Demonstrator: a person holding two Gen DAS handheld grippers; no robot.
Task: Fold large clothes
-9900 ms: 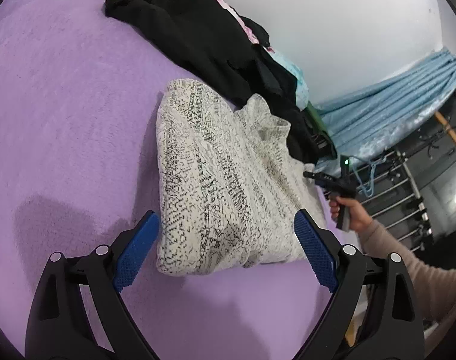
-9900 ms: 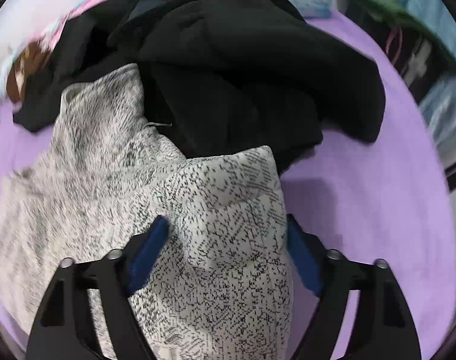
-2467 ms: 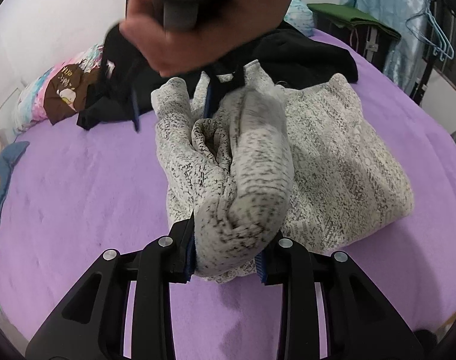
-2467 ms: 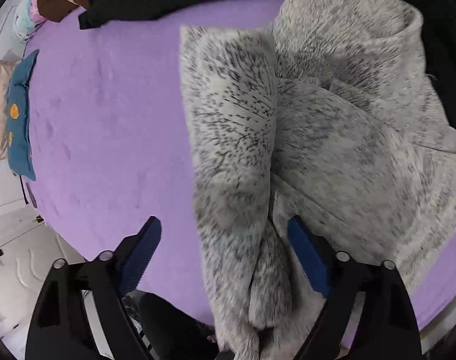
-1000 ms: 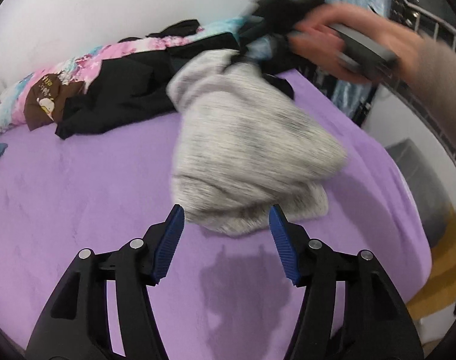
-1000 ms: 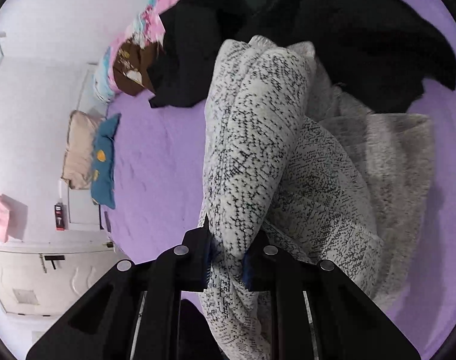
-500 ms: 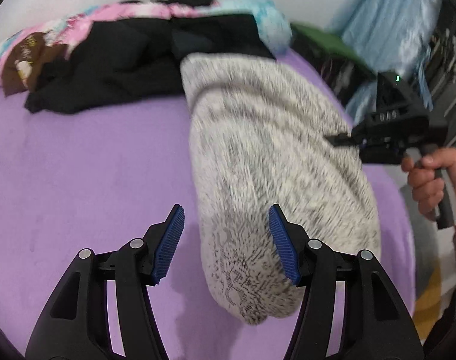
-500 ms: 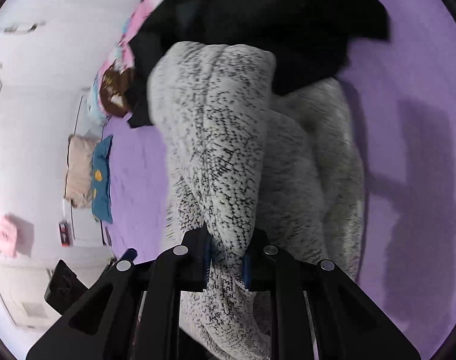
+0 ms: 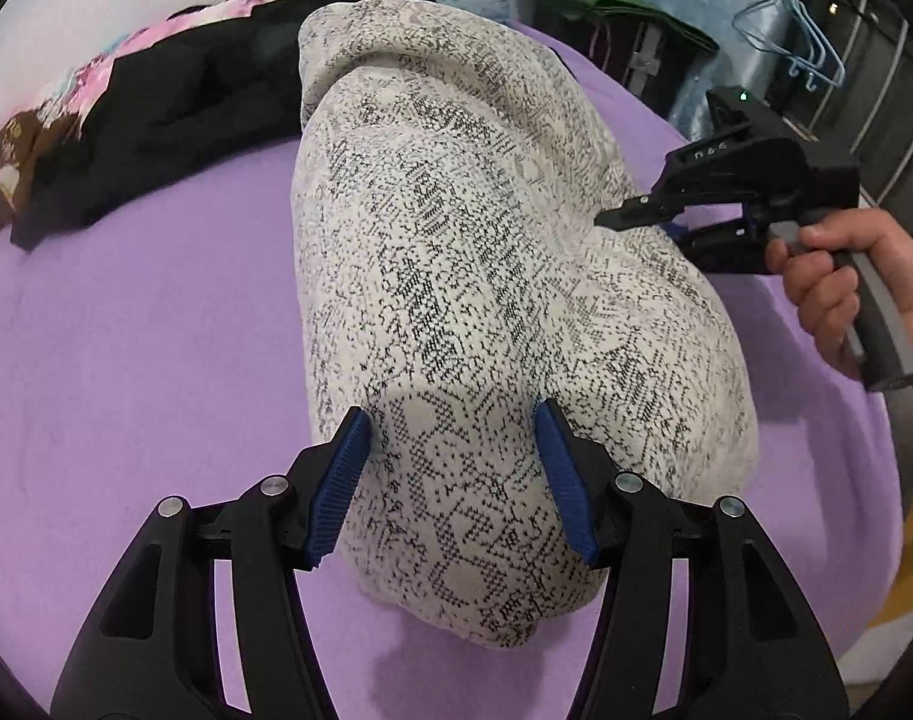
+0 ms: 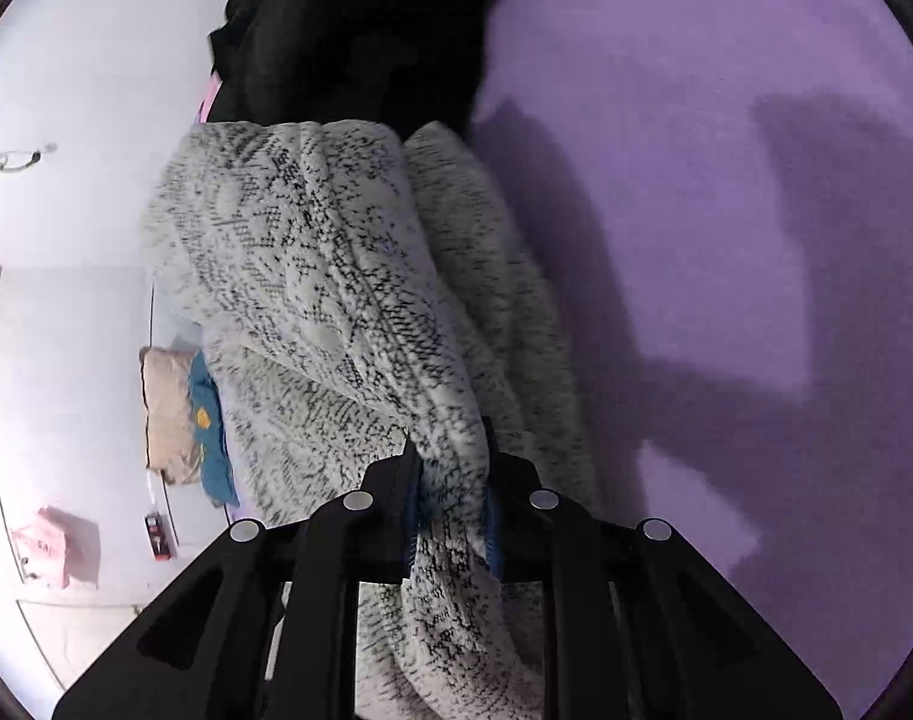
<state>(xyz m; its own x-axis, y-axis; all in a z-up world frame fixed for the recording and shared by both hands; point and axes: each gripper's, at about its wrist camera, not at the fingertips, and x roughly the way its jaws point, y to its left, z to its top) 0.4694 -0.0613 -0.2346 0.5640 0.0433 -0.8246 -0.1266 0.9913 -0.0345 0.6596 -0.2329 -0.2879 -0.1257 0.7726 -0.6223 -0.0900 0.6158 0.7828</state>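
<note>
Your right gripper (image 10: 450, 498) pinched the speckled sweater (image 9: 486, 252) at its side fold, bundled on the purple bed (image 9: 156, 312), likely to carry it. Your left gripper (image 9: 453, 480) stood spread astride its near end, steadying.

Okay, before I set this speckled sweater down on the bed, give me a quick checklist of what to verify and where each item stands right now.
1. Right tongs shut on the sweater: ok.
2. Left tongs open, astride the near fold, not clamping: ok.
3. Purple bed bare beside the sweater: ok.
4. Black clothes apart from the sweater: cannot tell, they meet behind it.
5. Fold edges aligned: cannot tell, the underside is hidden.
</note>
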